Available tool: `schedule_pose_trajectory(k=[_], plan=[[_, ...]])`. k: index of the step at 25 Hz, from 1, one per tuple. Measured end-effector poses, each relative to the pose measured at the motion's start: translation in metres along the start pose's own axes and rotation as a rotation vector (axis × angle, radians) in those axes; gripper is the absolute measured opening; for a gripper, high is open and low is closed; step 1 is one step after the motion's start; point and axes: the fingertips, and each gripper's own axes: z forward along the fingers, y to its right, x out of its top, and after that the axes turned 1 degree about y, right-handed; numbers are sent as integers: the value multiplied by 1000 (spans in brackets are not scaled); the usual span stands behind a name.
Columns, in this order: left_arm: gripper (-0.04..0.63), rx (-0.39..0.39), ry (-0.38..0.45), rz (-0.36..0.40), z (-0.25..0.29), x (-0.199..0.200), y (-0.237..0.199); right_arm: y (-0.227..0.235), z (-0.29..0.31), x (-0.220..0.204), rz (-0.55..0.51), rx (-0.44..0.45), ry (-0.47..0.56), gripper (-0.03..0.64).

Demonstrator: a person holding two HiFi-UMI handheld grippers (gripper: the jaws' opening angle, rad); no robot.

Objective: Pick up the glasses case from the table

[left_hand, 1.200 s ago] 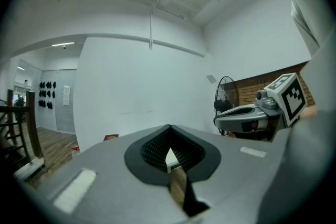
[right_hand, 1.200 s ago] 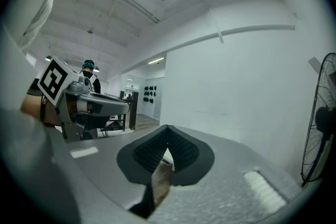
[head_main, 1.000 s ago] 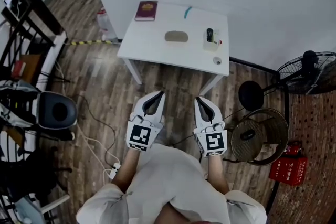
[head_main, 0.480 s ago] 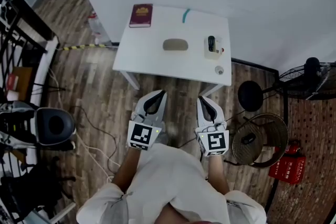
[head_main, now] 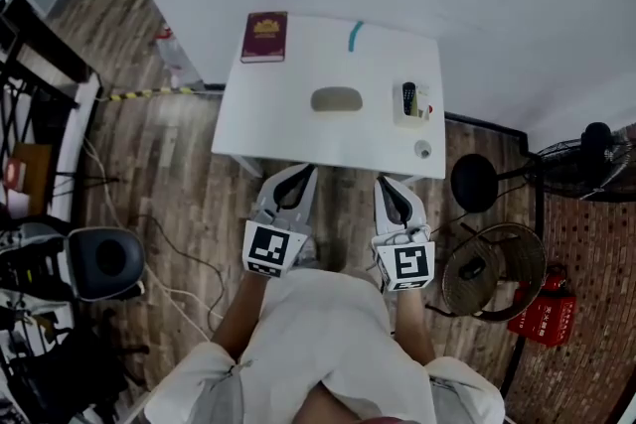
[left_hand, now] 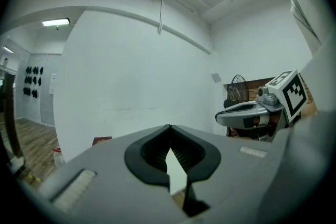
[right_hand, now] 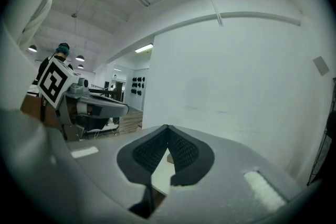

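In the head view, the glasses case [head_main: 336,99] is seen lying mid-table on the white table [head_main: 278,114], at the upper centre of the frame. It is well apart from the left gripper [head_main: 302,176] and right gripper [head_main: 384,184], which are held at the table's lower edge. In the left gripper view, the jaws are seen closed tip to tip, with nothing between them. In the right gripper view, the same is seen (tips met, empty). For a clean pick, one gripper is best carried over the case and its jaws parted before the narrow width is straddled
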Motion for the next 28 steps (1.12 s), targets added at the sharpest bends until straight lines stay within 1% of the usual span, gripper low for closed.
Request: schedule_pose_trajectory(k=[5,8,14,18,21,28], plan=[[17,5,-23,-29,24,-12,-24,8,27,-3,-27,7,-31,5],[17,4,-35,-42,37,-18,-32,15,41,-9,-26,13,-55,5],[17,21,-51,-41,69,-23,-44,37,67,-16,-13,38,-60,5],[17,47,-44,-18,96,-18,-52,60,90,-20,6,67,-58,5],[17,76,-73,-22,114,-23,-57,75,109,-22,7,110,-56,5],[17,134,-100,-24,155,-24,-71,109,152,-29,24,180,-59,5]])
